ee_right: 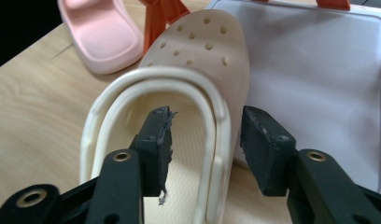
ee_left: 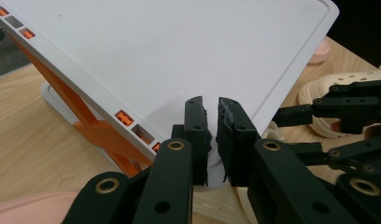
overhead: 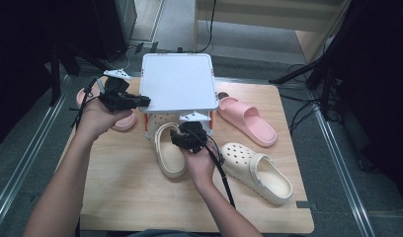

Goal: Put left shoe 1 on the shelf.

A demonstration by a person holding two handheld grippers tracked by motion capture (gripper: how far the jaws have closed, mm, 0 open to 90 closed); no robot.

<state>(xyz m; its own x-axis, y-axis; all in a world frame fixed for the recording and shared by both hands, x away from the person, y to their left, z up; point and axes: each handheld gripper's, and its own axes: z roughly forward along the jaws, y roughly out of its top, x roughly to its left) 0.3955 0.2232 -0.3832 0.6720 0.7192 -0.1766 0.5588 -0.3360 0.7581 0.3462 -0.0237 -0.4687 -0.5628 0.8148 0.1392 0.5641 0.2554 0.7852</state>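
Observation:
A white shoe rack with orange struts stands at the table's middle, its top shelf [overhead: 177, 81] [ee_left: 179, 46] seen from above. My left gripper [overhead: 142, 101] [ee_left: 211, 105] sits at the shelf's front left corner, jaws nearly together with the white rim showing in the slit between them. A cream clog [overhead: 170, 153] [ee_right: 198, 46] lies with its toe on the rack's lower shelf [ee_right: 310, 70]. My right gripper [overhead: 182, 133] [ee_right: 207, 114] is open over the clog's heel. One jaw is inside the shoe and one outside its side wall, and neither pad touches it.
A second cream clog [overhead: 259, 170] lies at the front right. One pink slide [overhead: 246, 120] rests right of the rack and another [overhead: 123, 121] [ee_right: 100, 32] left of it, under my left hand. Bare wood lies along the front edge.

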